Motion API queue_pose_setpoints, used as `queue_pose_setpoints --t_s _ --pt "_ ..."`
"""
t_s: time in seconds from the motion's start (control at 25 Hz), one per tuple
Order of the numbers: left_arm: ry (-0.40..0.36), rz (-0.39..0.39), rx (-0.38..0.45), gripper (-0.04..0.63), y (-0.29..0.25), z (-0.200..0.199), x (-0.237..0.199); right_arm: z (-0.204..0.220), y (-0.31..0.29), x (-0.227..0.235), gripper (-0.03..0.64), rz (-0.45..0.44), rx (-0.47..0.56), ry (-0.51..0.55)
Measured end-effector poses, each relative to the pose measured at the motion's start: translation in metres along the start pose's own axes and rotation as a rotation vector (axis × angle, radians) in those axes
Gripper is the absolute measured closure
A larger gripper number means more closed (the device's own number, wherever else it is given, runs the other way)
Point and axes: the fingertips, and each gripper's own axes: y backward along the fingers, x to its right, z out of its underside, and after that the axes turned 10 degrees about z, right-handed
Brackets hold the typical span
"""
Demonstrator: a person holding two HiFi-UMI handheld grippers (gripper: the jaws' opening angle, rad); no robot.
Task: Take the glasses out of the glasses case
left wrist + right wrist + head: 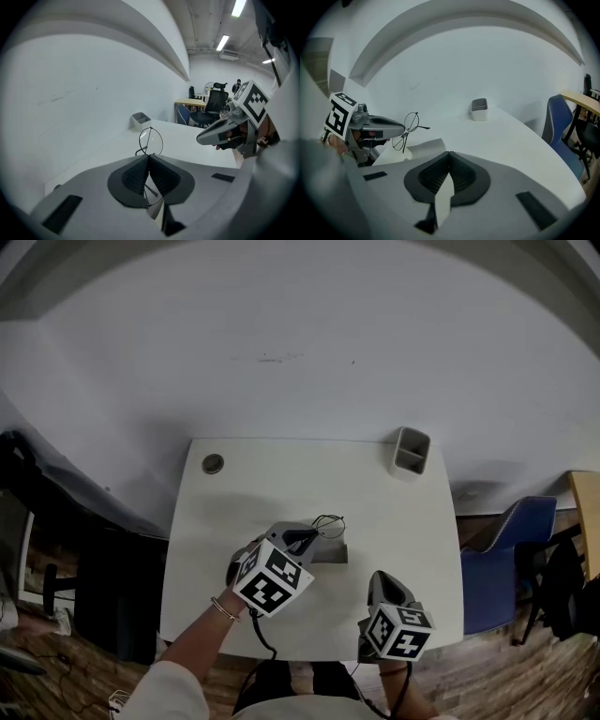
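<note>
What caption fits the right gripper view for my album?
Left gripper holds thin black wire round-lens glasses above the pale grey glasses case on the white table.

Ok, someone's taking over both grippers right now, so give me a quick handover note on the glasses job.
Left gripper: fingers shut on the thin wire frame of the glasses, holding them in the air above the table.
Right gripper: fingers shut with nothing between them, beside the glasses case and not touching it.
Glasses case: lying on the table, just below the glasses.
Done: the glasses are out of the case.
Left: probably set the glasses down on a bare part of the table and let go.
</note>
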Motion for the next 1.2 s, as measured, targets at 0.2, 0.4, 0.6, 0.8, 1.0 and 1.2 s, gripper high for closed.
queue_pose_setpoints --t_s 0.2,0.4,0.6,0.8,1.0,1.2 --pt "0.069 -0.062 0.098 0.574 0.022 -0.014 -0.006 -0.023 0.002 -0.013 0.584 -0.036 0.048 0.036" --pt "0.157 -0.108 0.246 0.574 0.046 -0.036 -0.009 -0.050 0.003 -0.029 0.584 -0.077 0.105 0.062" --pt "0.285 -0.154 0.385 0.574 0.074 -0.054 -0.015 -0.082 0.007 -0.050 0.584 -0.125 0.178 0.084" --pt "0.317 -0.236 0.509 0.574 0.109 -0.073 -0.021 -0.118 0.018 -0.074 0.584 -0.179 0.267 0.112" --pt "0.322 -0.374 0.615 0.574 0.146 -0.085 -0.031 -0.146 0.030 -0.093 0.584 -0.216 0.335 0.138" --pt "0.307 -0.547 0.684 0.574 0.174 -0.087 -0.036 -0.164 0.043 -0.105 0.584 -0.233 0.391 0.164"
